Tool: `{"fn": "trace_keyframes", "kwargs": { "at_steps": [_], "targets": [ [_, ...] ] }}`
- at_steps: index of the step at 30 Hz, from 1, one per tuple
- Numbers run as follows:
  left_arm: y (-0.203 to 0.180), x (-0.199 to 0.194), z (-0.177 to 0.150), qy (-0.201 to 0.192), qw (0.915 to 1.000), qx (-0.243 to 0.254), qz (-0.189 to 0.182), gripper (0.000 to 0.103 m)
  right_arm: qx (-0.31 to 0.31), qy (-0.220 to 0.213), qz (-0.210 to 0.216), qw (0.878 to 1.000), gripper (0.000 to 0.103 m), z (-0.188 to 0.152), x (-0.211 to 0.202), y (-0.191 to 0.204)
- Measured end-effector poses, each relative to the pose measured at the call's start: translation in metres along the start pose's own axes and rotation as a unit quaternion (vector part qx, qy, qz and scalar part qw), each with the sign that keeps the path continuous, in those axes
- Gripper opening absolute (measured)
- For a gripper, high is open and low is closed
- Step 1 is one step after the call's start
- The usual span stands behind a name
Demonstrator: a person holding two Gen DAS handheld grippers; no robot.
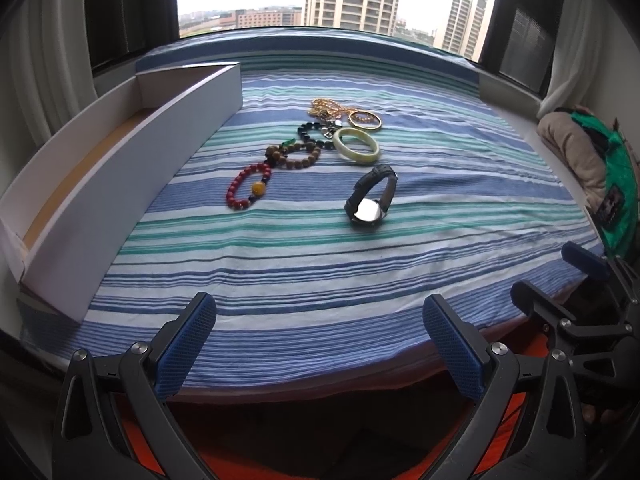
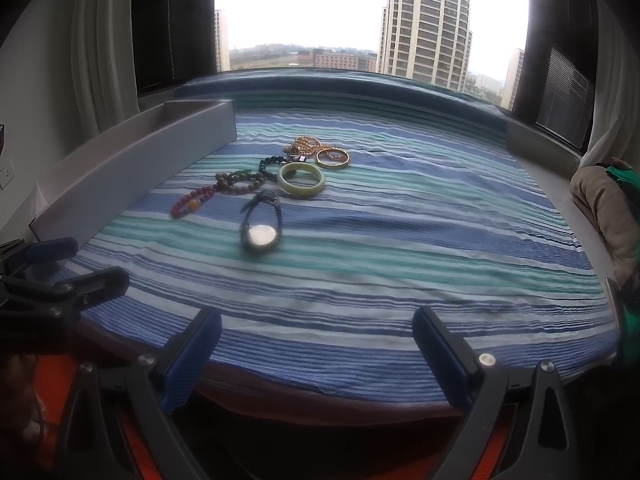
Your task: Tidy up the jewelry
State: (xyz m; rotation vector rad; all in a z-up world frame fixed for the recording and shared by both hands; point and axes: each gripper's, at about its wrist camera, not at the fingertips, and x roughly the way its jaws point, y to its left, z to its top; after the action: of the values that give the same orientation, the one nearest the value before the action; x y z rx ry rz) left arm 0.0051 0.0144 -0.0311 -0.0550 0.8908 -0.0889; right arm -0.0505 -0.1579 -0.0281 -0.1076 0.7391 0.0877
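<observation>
Jewelry lies in a loose cluster on a striped cloth (image 1: 320, 264): a black wristwatch (image 1: 371, 199) (image 2: 260, 227), a red bead bracelet (image 1: 249, 187) (image 2: 192, 201), a brown bead bracelet (image 1: 294, 155) (image 2: 238, 182), a dark bead bracelet (image 1: 316, 136), a pale green bangle (image 1: 356, 145) (image 2: 301, 180), a gold bangle (image 1: 365, 120) (image 2: 332, 157) and a gold chain (image 1: 326, 107) (image 2: 305, 144). A long white tray (image 1: 132, 160) (image 2: 132, 168) stands at the left. My left gripper (image 1: 319, 334) and right gripper (image 2: 317, 346) hang open near the cloth's front edge, holding nothing.
A window with dark frames and curtains lies beyond the cloth. Folded beige and green fabric (image 1: 580, 160) (image 2: 604, 200) sits at the right edge. Each gripper shows in the other's view: the right one (image 1: 576, 292) and the left one (image 2: 56, 276).
</observation>
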Motion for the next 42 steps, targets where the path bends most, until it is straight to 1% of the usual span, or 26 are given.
{"fn": "trace_keyframes", "kwargs": {
  "at_steps": [7,17,20,24,28,39,42],
  "targets": [
    [-0.001,0.000,-0.001,0.002,1.0000,0.001,0.004,0.103,0.000,0.001,0.000,1.000,0.098,0.000,0.000,0.000],
    [0.001,0.002,-0.002,0.002,1.0000,-0.002,-0.001,0.103,0.000,0.001,0.000,1.000,0.098,0.000,0.001,0.000],
    [0.001,0.001,-0.002,-0.002,1.0000,-0.005,-0.004,0.103,0.000,0.001,0.000,1.000,0.098,0.000,0.001,0.000],
    [0.000,0.000,-0.001,-0.006,1.0000,0.004,-0.002,0.103,0.001,0.001,0.000,1.000,0.098,0.000,0.001,0.000],
    [0.003,0.001,-0.002,-0.001,0.9999,-0.004,-0.012,0.103,0.001,-0.002,-0.002,1.000,0.098,-0.001,0.001,-0.002],
    [0.012,0.004,0.001,0.002,0.9992,-0.024,-0.031,0.103,0.025,-0.022,-0.041,0.999,0.098,0.007,0.000,-0.032],
    [0.016,0.004,0.002,0.003,0.9991,-0.028,-0.032,0.103,0.030,-0.037,-0.049,0.998,0.098,0.008,-0.006,-0.041]
  ]
}}
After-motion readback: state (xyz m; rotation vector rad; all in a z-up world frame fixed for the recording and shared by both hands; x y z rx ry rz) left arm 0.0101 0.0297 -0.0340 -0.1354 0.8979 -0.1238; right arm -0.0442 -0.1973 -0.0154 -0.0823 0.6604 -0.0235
